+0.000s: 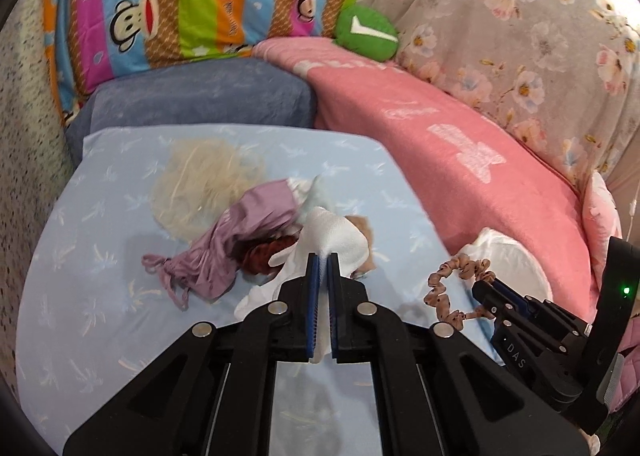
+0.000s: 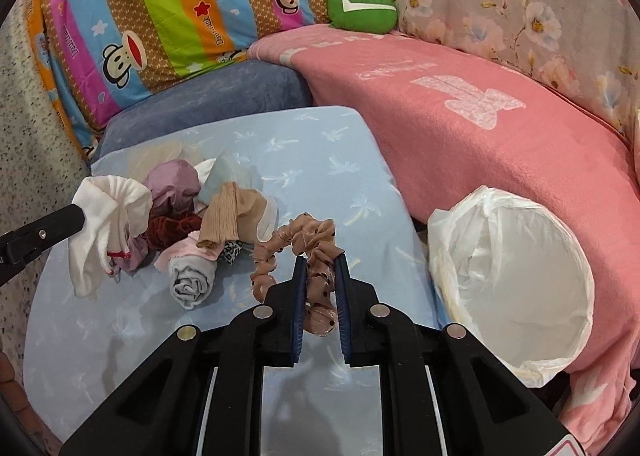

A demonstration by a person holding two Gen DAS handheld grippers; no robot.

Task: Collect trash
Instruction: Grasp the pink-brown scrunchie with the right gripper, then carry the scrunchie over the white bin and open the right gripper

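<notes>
the right gripper (image 2: 320, 256) fingers clamp the dotted scrunchie (image 2: 296, 244); the lined bin (image 2: 516, 276) opens just to its right. the left gripper (image 1: 322, 256) grips a white cloth (image 1: 336, 236).

A clothes pile (image 2: 180, 224) lies on the pillow (image 2: 320, 160), the lined bin (image 2: 516, 284) to its right.

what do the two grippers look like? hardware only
Both match: the left gripper and right gripper have matte black linkage arms with round silver pins and flat blue finger pads. Seen from the left wrist, the right gripper's body carries white "DAS" lettering and a lit green LED. No cables or sleeves visible.
</notes>
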